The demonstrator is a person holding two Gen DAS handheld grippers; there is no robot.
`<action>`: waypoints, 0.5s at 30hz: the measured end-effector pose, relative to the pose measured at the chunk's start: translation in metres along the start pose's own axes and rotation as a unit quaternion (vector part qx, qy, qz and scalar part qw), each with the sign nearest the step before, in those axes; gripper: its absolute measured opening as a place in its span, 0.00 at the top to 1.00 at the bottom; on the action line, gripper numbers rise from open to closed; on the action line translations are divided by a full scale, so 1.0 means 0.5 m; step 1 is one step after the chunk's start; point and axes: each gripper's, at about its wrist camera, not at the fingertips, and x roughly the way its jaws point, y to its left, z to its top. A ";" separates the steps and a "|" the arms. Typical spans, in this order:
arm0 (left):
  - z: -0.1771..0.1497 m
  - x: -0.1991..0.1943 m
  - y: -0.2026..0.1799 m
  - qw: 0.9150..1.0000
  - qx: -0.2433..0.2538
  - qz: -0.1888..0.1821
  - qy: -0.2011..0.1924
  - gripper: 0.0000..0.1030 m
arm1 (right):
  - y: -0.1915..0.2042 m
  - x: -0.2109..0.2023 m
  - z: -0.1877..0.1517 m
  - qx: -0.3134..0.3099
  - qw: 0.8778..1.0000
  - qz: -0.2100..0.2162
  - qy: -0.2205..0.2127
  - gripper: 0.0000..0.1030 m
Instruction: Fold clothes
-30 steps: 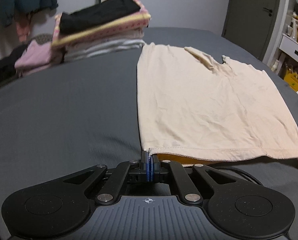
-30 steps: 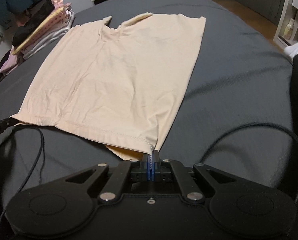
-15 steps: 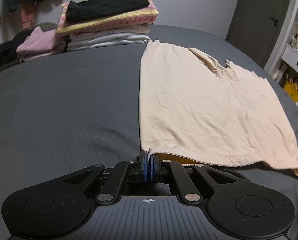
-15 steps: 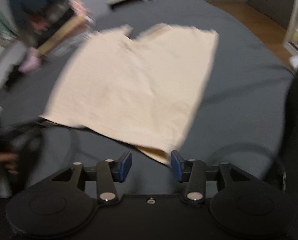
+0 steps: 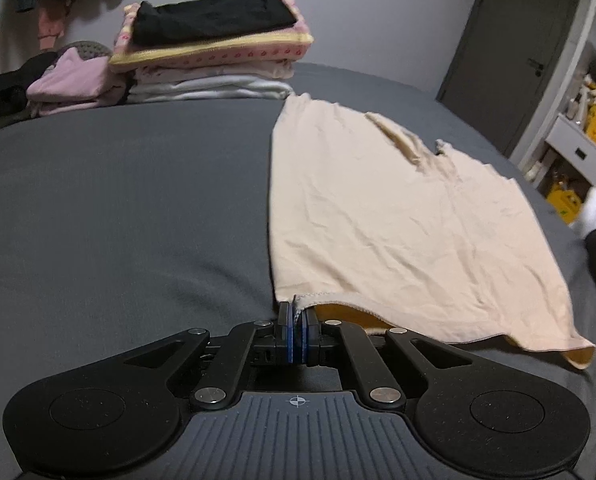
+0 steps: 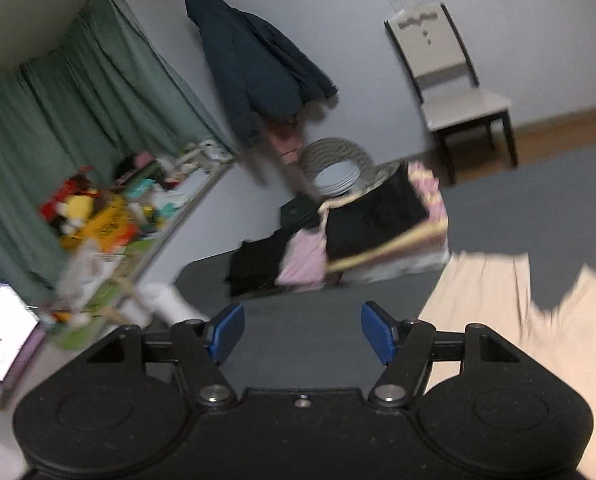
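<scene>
A pale peach shirt (image 5: 397, 220) lies flat on the dark grey bed (image 5: 118, 200), neckline toward the far side. My left gripper (image 5: 297, 338) is shut on the shirt's near-left hem corner, with the hem lifted a little so the yellow inside shows. In the blurred right wrist view my right gripper (image 6: 302, 334) is open and holds nothing. It hangs above the bed and faces the far wall. The peach shirt (image 6: 517, 320) lies to its right.
A stack of folded clothes (image 5: 214, 56) topped by a black garment stands at the bed's far side, with loose pink and black garments (image 5: 58, 84) beside it. A chair (image 6: 453, 80), a hanging dark jacket (image 6: 258, 72) and a cluttered shelf (image 6: 110, 216) line the wall. A person's socked foot (image 5: 595, 208) shows at the right.
My right gripper let go of the shirt's hem corner, opened, and swung up and left toward the wall. The left gripper kept its grip and edged forward.
</scene>
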 end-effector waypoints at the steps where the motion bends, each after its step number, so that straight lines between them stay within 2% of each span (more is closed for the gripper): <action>1: 0.000 -0.002 -0.003 1.000 0.008 -0.006 -0.006 0.98 | 0.000 0.045 0.011 -0.022 0.999 -0.027 0.005 0.38; 3: 0.000 -0.001 -0.013 1.000 0.028 -0.006 -0.013 0.98 | -0.033 0.154 0.025 -0.046 0.994 -0.090 0.036 0.43; 4: 0.000 0.001 -0.019 0.999 0.039 -0.001 -0.014 0.98 | -0.058 0.209 0.029 -0.046 0.990 -0.117 0.056 0.55; 5: 0.000 0.004 -0.025 0.998 0.053 0.007 -0.016 0.98 | -0.082 0.264 0.033 -0.046 0.986 -0.144 0.077 0.63; 7: 0.001 0.005 -0.036 0.997 0.076 0.015 -0.019 0.98 | -0.141 0.350 0.031 -0.003 0.979 -0.164 0.124 0.66; 9: 0.002 0.005 -0.047 0.995 0.096 0.021 -0.022 0.98 | -0.177 0.416 0.022 0.017 0.970 -0.187 0.152 0.66; 12: 0.002 0.003 -0.054 0.993 0.111 0.030 -0.022 0.98 | -0.187 0.504 0.013 0.008 0.962 -0.207 0.179 0.66; 15: 0.003 0.003 -0.044 0.993 0.106 0.040 -0.017 0.98 | -0.183 0.581 0.005 -0.004 0.955 -0.207 0.214 0.66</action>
